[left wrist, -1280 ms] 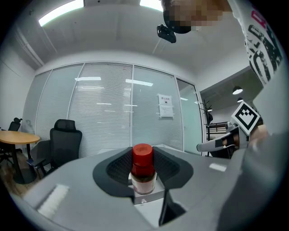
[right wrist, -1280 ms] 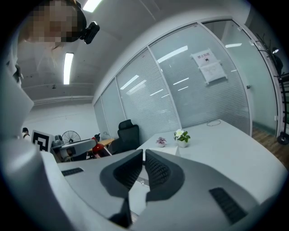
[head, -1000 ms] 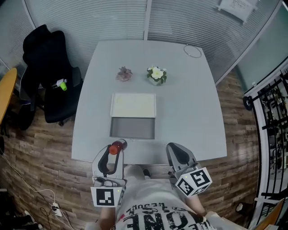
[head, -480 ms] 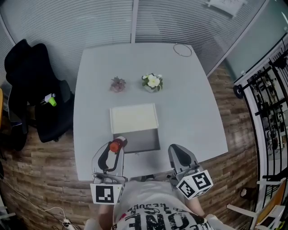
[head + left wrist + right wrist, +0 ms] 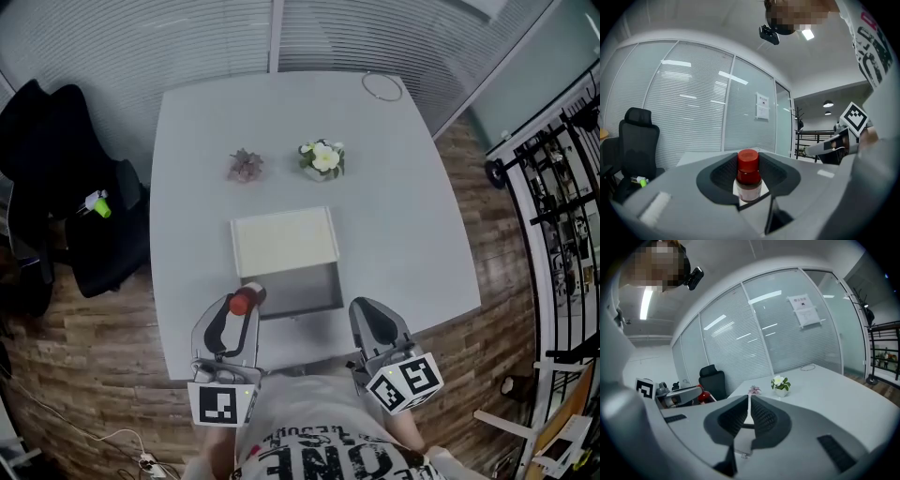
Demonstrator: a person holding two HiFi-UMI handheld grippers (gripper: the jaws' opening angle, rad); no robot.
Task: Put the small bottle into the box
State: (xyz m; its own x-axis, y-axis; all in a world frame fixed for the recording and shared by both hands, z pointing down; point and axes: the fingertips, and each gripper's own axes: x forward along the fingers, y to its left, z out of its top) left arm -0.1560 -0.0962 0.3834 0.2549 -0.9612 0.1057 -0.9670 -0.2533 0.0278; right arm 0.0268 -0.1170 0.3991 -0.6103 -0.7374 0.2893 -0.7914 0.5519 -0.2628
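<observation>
Left gripper: the left gripper (image 5: pixel 246 302) is out over the near edge of the table, pointing away from the person; its marker cube (image 5: pixel 223 405) is close to the person's printed shirt (image 5: pixel 319 450).
Left fingers: the ribbed dark pads (image 5: pixel 723 174) press on both sides of the small bottle, so the grip is closed on it.
Small bottle: the small bottle (image 5: pixel 749 180) stands upright between the left jaws, with its red cap (image 5: pixel 748 160) on top and a pale label on the body. In the head view it shows at the near left corner of the box, not inside it.
Right gripper: the right gripper (image 5: pixel 367 316) is level with the left one, off the box's near right corner.
Right fingers: the two pads meet along a thin line, with nothing between them.
Box: the box (image 5: pixel 281 242) lies open on the table's near half. Its cream lid is folded back on the far side and the grey tray (image 5: pixel 298 289) is on the near side, with nothing in it.
Table: a pale grey table (image 5: pixel 403 216).
Far side of table: a small pot of white flowers (image 5: pixel 322 158) stands beside a small pink plant (image 5: pixel 246 166), and a thin ring (image 5: pixel 382 86) lies near the far right corner.
Left of table: a black office chair (image 5: pixel 47 150) stands with a small green-tipped item (image 5: pixel 97 202) on it.
</observation>
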